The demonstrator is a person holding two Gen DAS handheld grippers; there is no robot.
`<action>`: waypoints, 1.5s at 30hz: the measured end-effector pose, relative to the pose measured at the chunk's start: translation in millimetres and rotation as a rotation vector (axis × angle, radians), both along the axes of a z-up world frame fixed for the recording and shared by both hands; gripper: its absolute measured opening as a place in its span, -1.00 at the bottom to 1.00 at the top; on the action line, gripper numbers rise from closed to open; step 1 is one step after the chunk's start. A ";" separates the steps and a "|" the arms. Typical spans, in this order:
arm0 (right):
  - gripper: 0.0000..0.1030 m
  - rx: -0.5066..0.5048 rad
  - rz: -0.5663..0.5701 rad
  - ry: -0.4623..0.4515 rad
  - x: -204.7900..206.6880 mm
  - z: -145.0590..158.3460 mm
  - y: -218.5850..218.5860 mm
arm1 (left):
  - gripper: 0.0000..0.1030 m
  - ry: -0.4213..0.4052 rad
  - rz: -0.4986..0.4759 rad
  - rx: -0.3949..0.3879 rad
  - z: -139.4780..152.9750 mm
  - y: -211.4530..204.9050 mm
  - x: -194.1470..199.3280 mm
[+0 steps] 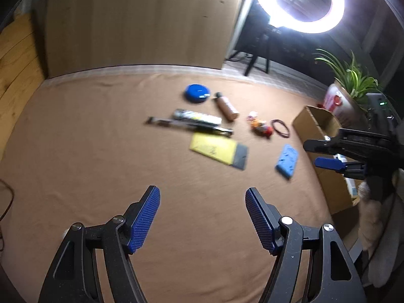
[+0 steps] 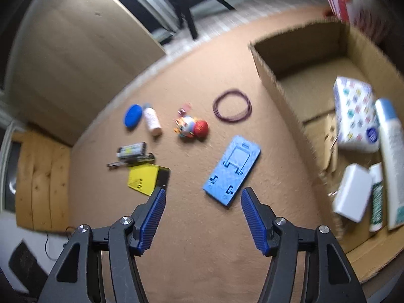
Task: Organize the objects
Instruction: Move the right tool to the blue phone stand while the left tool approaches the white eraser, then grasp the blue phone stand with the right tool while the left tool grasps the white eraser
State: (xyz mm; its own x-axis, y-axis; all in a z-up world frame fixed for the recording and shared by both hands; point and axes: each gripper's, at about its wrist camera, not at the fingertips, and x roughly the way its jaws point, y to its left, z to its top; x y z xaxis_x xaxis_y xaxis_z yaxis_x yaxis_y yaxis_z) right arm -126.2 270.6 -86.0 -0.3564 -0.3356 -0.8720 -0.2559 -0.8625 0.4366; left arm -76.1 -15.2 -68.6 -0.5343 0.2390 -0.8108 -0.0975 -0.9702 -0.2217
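Loose objects lie on a tan cloth: a light blue plastic stand (image 2: pixel 232 170) (image 1: pixel 287 160), a yellow scraper (image 2: pixel 147 176) (image 1: pixel 217 150), a small colourful toy (image 2: pixel 193 127) (image 1: pixel 260 125), a dark rubber band (image 2: pixel 232 109) (image 1: pixel 280 127), a blue lid (image 2: pixel 132 115) (image 1: pixel 197 93), a small bottle (image 2: pixel 152 119) (image 1: pixel 226 106) and pens (image 1: pixel 189 121). My left gripper (image 1: pixel 202 221) hangs open and empty above bare cloth, short of the scraper. My right gripper (image 2: pixel 203 221) is open and empty just in front of the blue stand; in the left wrist view the right gripper (image 1: pixel 315 154) shows by the box.
An open cardboard box (image 2: pixel 277 85) (image 1: pixel 315 121) at the right holds a tissue pack (image 2: pixel 356 113), a white tube (image 2: pixel 392 161), a white block (image 2: pixel 352 193) and a small bottle (image 2: pixel 376 197). A potted plant (image 1: pixel 346 93) and a ring light (image 1: pixel 300 2) stand behind.
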 end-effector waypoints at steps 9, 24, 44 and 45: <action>0.14 0.094 -0.122 -0.104 -14.8 -35.9 -7.7 | 0.43 -0.013 0.061 0.013 -3.8 -62.2 23.5; -0.03 0.361 -0.028 -0.088 -33.2 -34.4 -35.4 | 0.43 -0.075 0.164 0.034 -24.5 -132.9 62.5; -0.33 0.364 0.267 -0.007 19.9 -30.0 -70.6 | -0.31 -0.166 0.213 -0.026 -64.3 -138.6 43.7; -0.33 0.369 0.274 -0.003 22.2 -29.7 -71.5 | -0.33 -0.164 0.217 -0.032 -64.9 -139.2 43.2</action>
